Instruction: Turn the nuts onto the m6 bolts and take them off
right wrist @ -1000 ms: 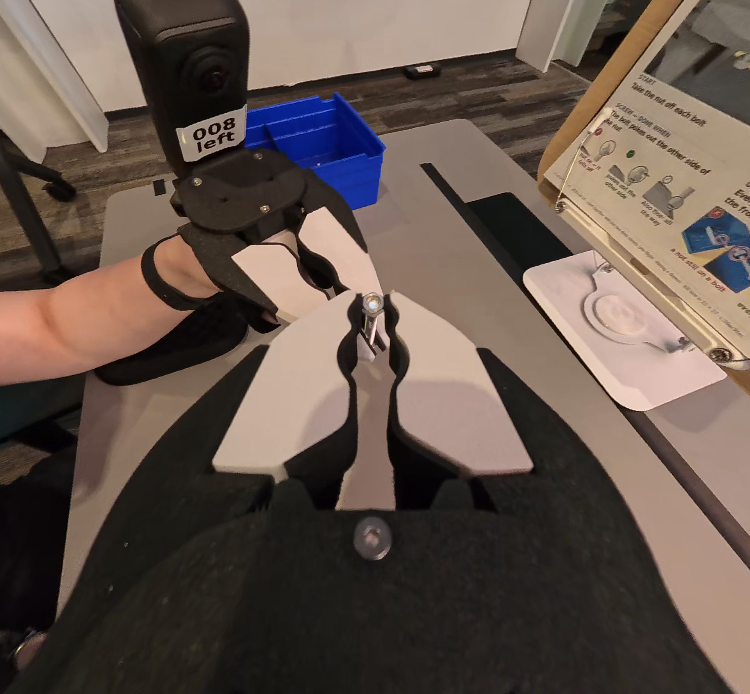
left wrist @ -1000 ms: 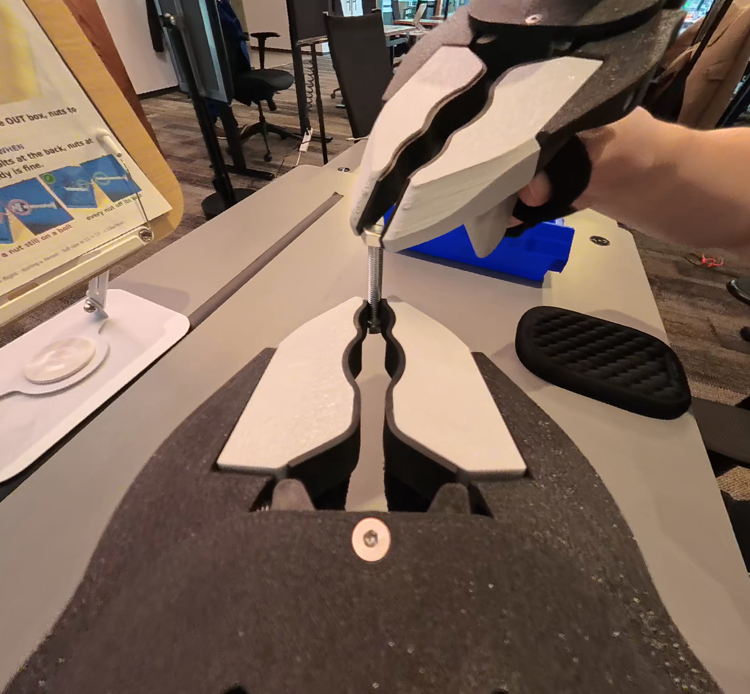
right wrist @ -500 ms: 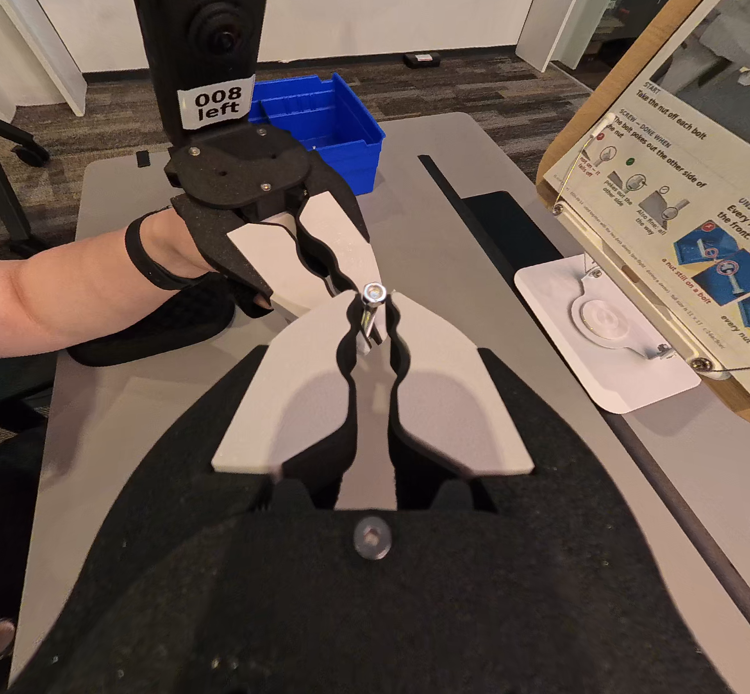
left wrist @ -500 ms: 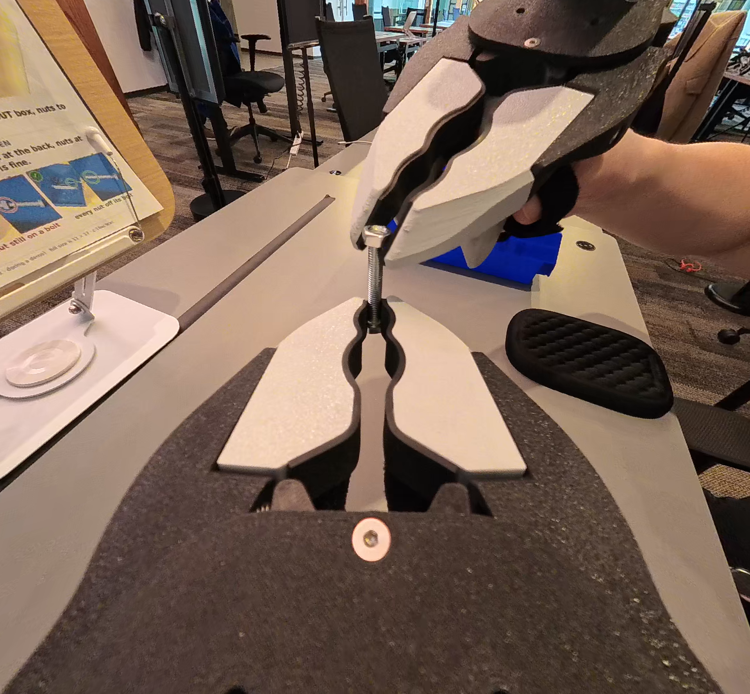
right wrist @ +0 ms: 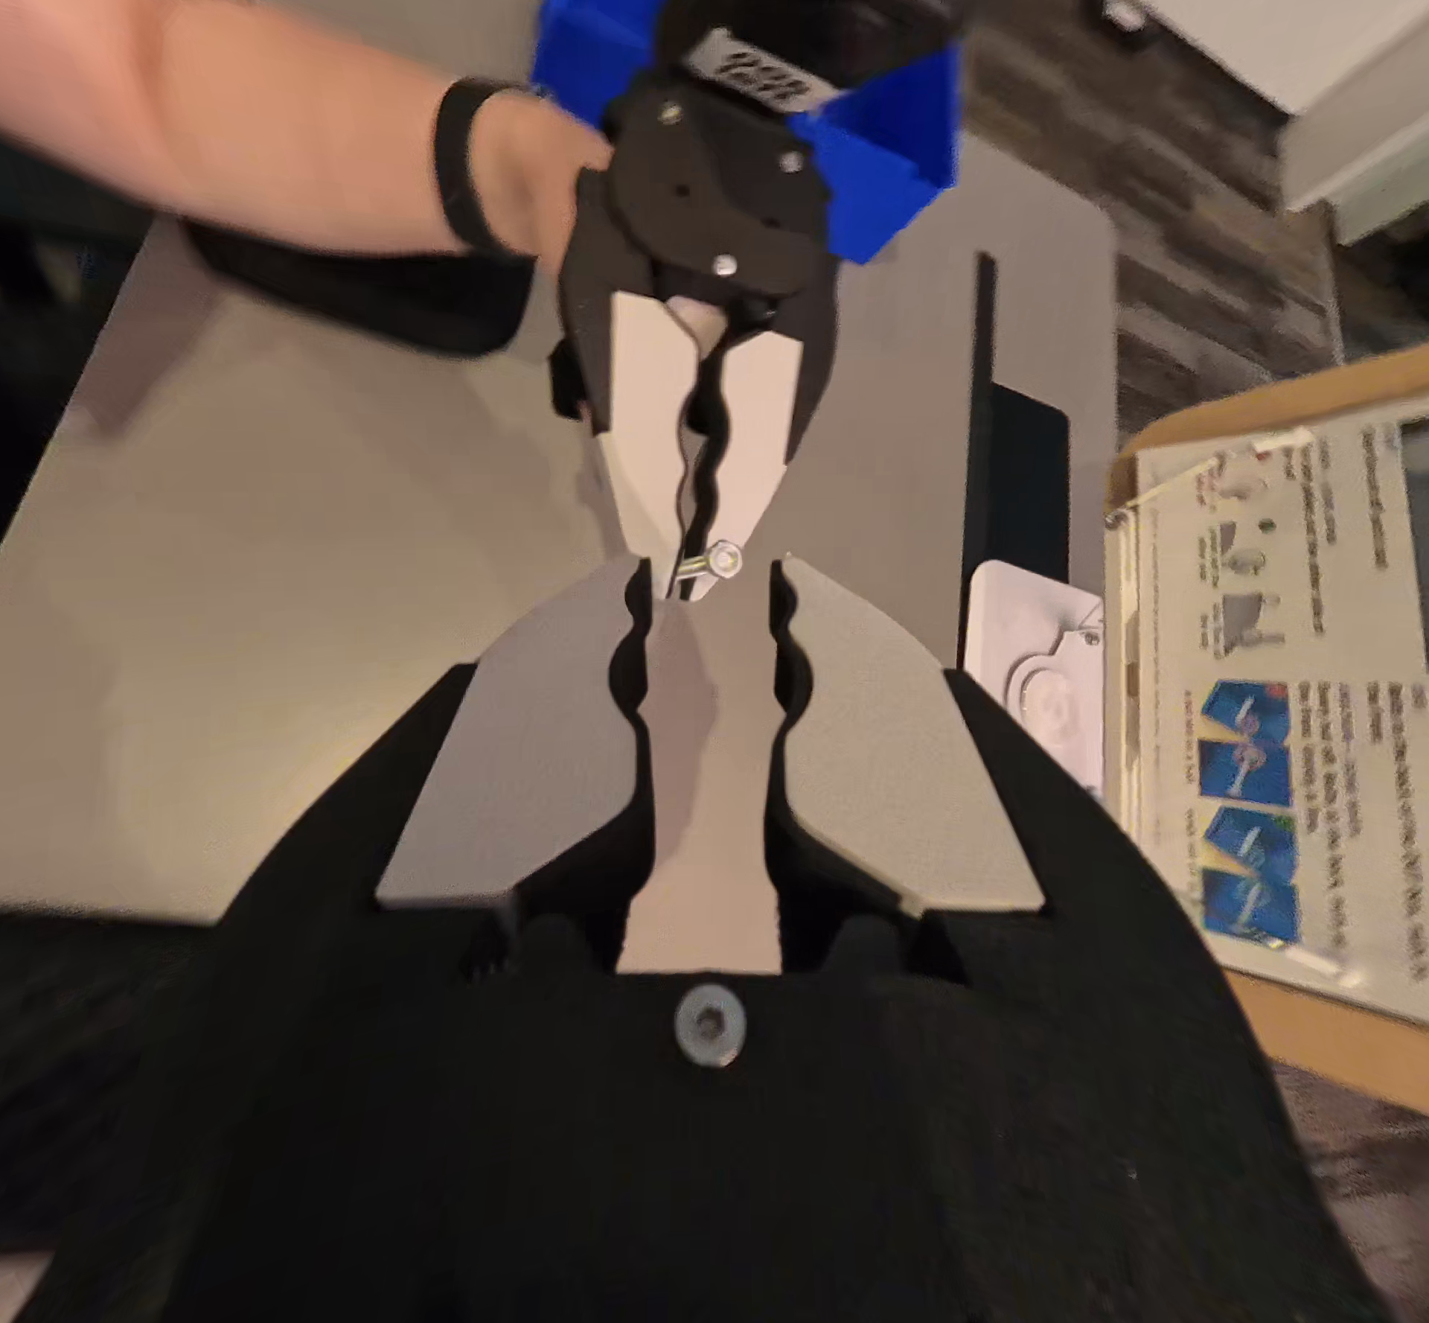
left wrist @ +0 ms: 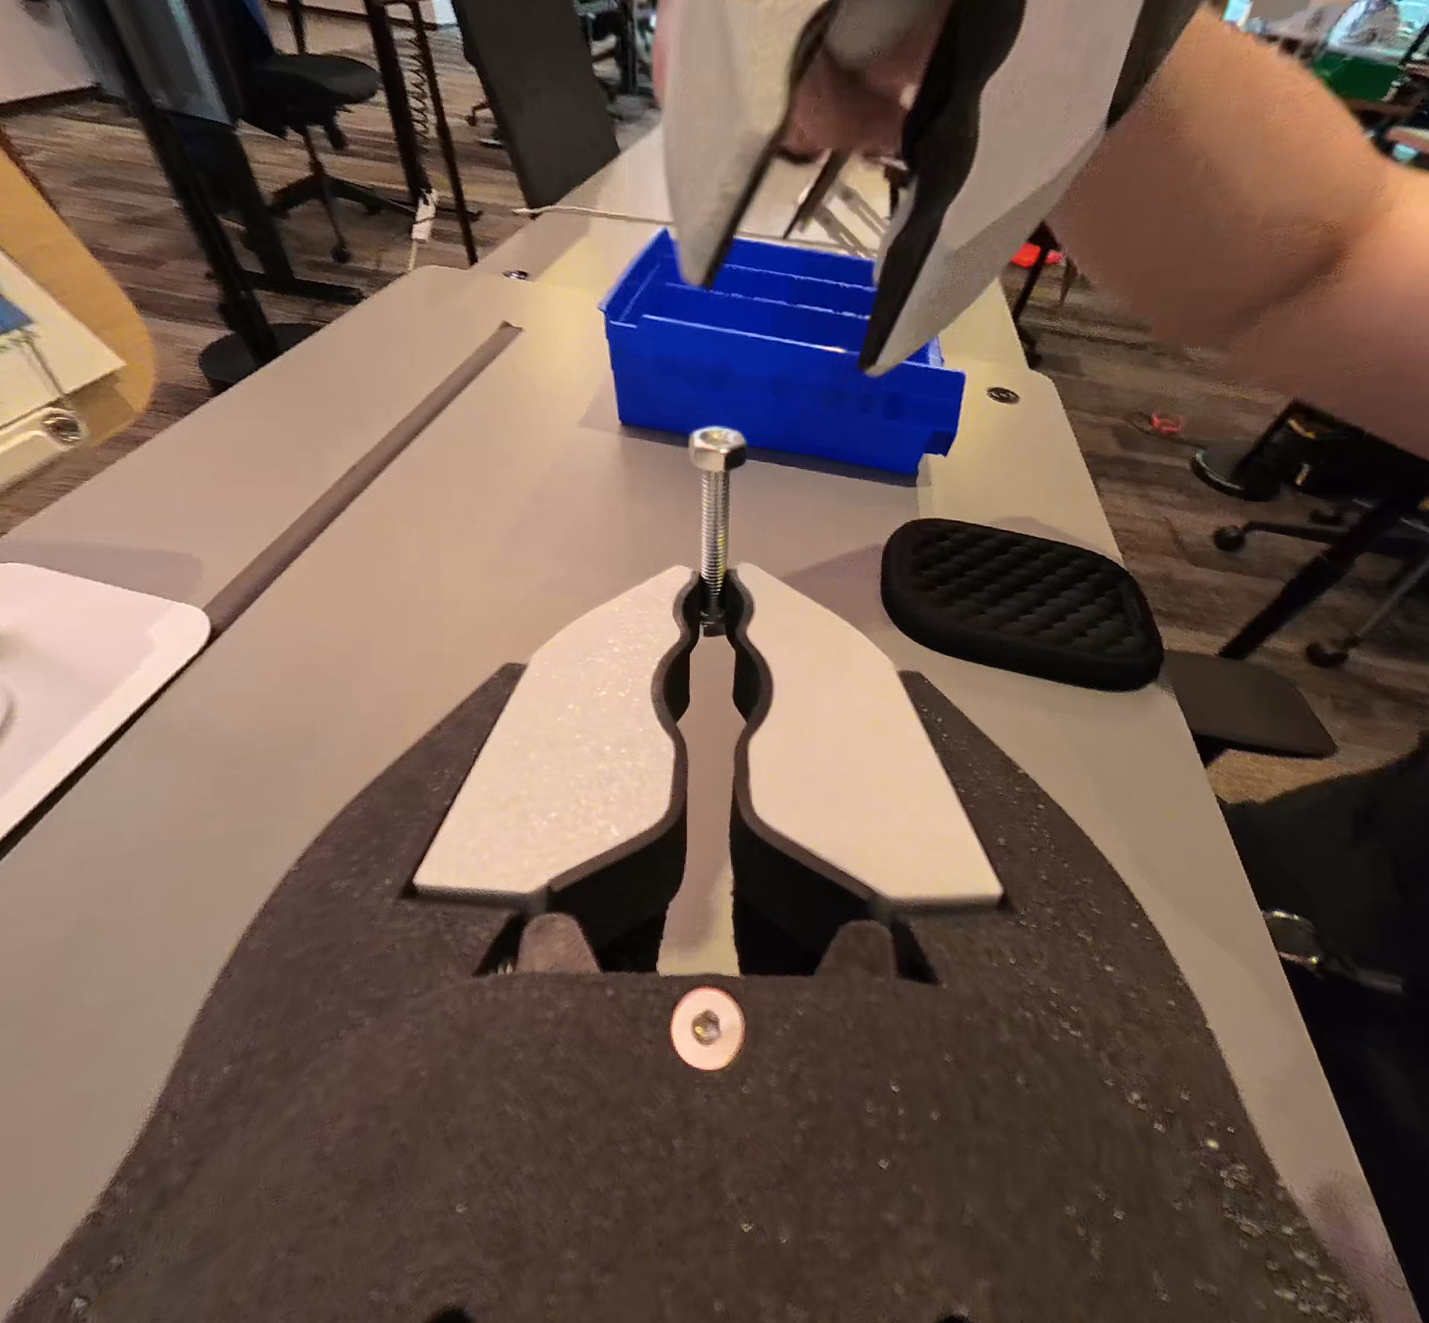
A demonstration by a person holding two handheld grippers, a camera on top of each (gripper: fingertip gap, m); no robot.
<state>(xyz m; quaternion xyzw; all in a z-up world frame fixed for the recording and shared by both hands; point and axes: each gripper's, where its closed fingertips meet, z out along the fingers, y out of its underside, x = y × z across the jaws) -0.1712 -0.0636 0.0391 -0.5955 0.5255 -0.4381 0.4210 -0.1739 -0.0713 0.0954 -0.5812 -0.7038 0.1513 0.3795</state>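
An open-plan office: black swivel chairs [left wrist: 309, 87] and desks stand on wood-look flooring behind a grey height-adjustable table [left wrist: 479, 512] (a blue parts bin [left wrist: 773, 365] sits at its far edge), with an instruction board [right wrist: 1268, 667] beside it.

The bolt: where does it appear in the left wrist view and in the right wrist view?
Left wrist view: the bolt stands upright at centre, clamped by the left gripper.
Right wrist view: the bolt lies just above centre, seen almost end-on, beyond the open right gripper.
Shared landmark: the blue bin, behind the bolt in both.
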